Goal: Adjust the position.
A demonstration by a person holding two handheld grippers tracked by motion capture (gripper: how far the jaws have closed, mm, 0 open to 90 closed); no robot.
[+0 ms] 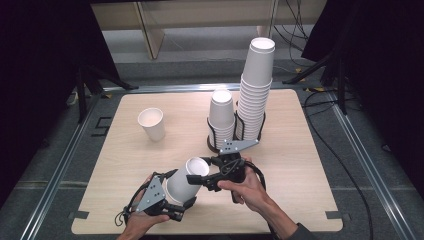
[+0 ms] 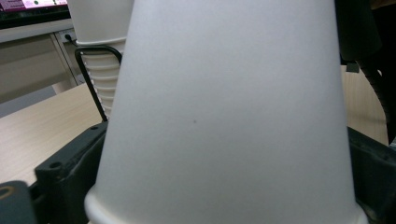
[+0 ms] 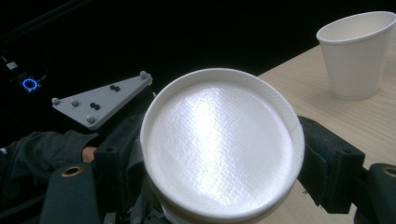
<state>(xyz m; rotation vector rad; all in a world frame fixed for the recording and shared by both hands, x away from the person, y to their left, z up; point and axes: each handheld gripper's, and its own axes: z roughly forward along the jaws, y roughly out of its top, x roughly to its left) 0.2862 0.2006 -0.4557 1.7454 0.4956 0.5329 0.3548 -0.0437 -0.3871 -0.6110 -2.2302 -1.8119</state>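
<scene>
A white paper cup lies tilted above the table's front, held between both grippers. My left gripper is shut on its wide rim end; in the left gripper view the cup's wall rises between the black jaws. My right gripper closes on the narrow base end. In the right gripper view the cup's recessed bottom faces the camera, with a jaw pressed against each side. Behind it shows the left gripper's grey plate.
A single upright cup stands at the table's left middle, also seen as a cup in the right gripper view. A tall cup stack and a short stack sit in a black wire holder. The wooden table is bare on the right.
</scene>
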